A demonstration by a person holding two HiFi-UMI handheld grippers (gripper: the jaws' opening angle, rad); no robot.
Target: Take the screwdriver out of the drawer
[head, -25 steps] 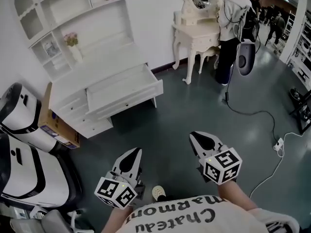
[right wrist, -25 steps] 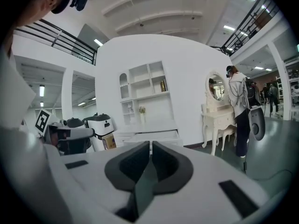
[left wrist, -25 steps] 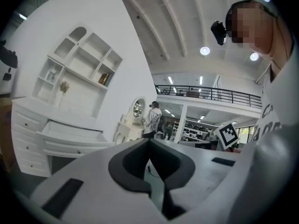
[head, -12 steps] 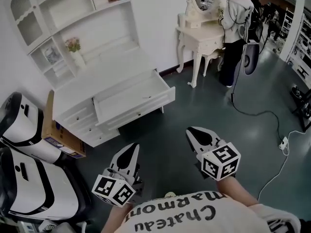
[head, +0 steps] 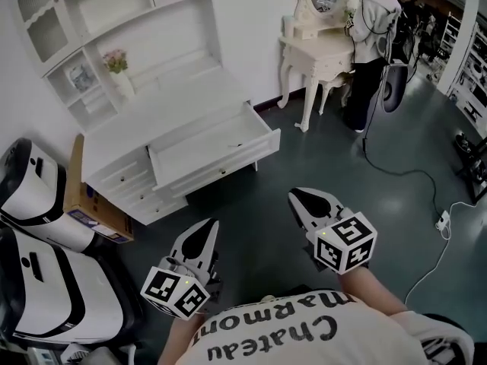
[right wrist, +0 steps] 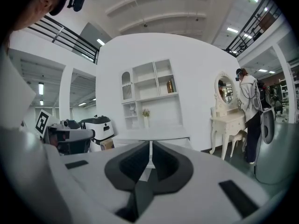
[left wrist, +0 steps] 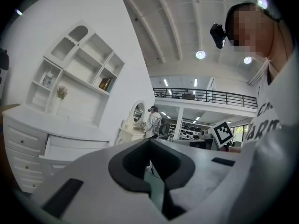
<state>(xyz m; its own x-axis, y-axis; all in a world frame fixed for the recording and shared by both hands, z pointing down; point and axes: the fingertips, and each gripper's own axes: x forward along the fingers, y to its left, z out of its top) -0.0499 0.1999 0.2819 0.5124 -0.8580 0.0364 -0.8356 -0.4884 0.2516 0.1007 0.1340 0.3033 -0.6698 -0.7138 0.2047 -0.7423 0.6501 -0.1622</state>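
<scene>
Two big white and black machines (head: pixel 34 196) stand at the far left, cut off by the edge. Just beside them is a cardboard box (head: pixel 82 204). It sits by the white table (head: pixel 160 112), which has shelves (head: pixel 99 21) and a small pot of flowers (head: pixel 116 67) on top.

The table's drawer (head: pixel 228 166) stands open in the upper middle of the head view. Inside it looks white. The screwdriver is too small to make out there.

Lower down is the left gripper (head: pixel 211 223). Its fingers are pressed together and hold nothing. To its right, the right gripper (head: pixel 294 193) has its fingers almost touching, with only a thin slit between them, and nothing in it. Both hang over the dark floor (head: pixel 266 173), well apart from the drawer.

In the upper right a person (head: pixel 373 21), cut off at the top, stands at a small mirror table (head: pixel 316 48). A cable (head: pixel 411 179) lies on the floor at the right.
</scene>
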